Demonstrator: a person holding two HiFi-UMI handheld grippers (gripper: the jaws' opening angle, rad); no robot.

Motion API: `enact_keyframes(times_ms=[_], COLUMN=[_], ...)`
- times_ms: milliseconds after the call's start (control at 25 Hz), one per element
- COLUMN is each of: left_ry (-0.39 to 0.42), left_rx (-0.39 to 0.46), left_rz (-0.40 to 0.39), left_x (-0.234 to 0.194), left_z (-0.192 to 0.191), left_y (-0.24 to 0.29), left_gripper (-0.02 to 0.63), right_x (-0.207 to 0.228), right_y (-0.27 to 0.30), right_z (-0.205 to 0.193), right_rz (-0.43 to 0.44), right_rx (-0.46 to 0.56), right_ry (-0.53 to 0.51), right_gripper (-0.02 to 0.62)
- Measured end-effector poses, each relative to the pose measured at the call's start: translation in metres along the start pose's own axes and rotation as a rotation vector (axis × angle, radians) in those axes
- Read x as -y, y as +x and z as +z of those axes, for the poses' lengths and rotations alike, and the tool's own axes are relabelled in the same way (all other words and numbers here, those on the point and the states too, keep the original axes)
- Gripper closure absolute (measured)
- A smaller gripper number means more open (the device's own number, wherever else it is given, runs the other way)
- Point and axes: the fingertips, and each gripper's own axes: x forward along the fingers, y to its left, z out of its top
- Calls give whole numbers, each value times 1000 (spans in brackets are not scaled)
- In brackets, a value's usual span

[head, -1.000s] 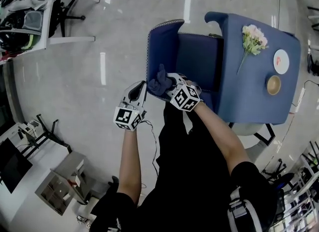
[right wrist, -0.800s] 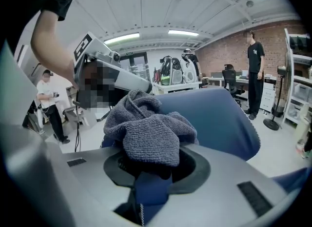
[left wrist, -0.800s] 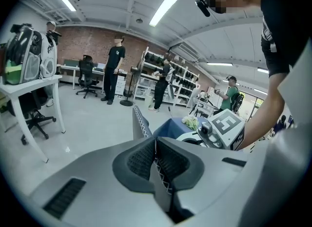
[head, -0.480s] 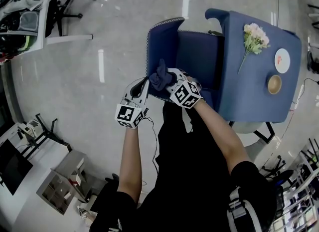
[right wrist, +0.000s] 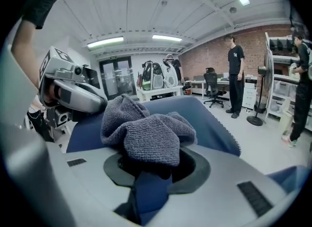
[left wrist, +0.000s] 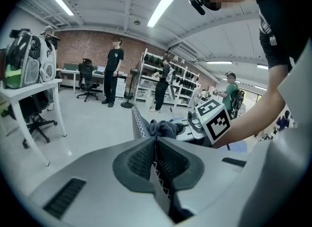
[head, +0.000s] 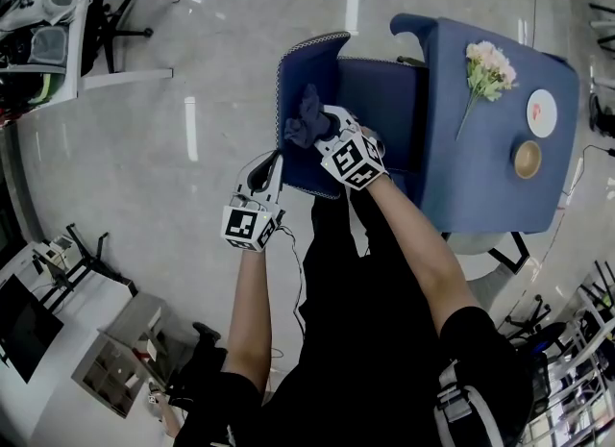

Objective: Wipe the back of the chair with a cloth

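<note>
Forward, right tool (head: 323, 129) (gripping cloth (head: 306, 114)) atop chair back (head: 299, 172).

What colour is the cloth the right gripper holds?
Greyish blue cloth, best seen in the right gripper view.

This is a large open workroom, part lab and part office, in an industrial building. A bare brick wall (left wrist: 95, 45) runs along the far side under a white pitched ceiling (left wrist: 112, 6) hung with long strip lights (left wrist: 159, 10). Tall white shelving racks (left wrist: 183, 79) stand packed with dark gear. A white table (left wrist: 29, 92) carries backpacks (left wrist: 22, 57), and a wheeled office chair (right wrist: 213, 87) sits at another table by the wall. The floor (head: 144, 147) is polished grey and mirrors the lights. Several people stand about in the open space (left wrist: 115, 70), and glass double doors (right wrist: 115, 77) close one end.
</note>
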Motion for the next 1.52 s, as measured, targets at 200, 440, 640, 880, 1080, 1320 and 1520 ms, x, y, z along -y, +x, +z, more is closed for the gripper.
enact_keyframes(times_ms=[200, 440, 640, 880, 1080, 1320, 1520], left_ry=[16, 20, 19, 32, 40, 54, 54], left_rx=[10, 7, 9, 4, 4, 5, 2], left_rz=[-6, -25, -32, -44, -54, -57, -63], left_x=[1, -1, -1, -1, -1, 0, 1], left_z=[0, -1, 0, 0, 0, 0, 0], left_y=[1, 1, 1, 1, 0, 1, 1], left_gripper=[581, 581, 581, 581, 581, 581, 581], right_x=[6, 15, 21, 34, 53, 69, 90], right_y=[9, 14, 15, 20, 22, 30, 34], right_z=[3, 2, 4, 10, 11, 13, 6], right_rz=[20, 8, -5, -36, -93, -126, -190], right_rx=[-4, -13, -17, -23, -3, -34, -68], right_ry=[-41, -34, -45, -41, 24, -60, -54], right_gripper=[453, 454, 456, 457, 457, 457, 457])
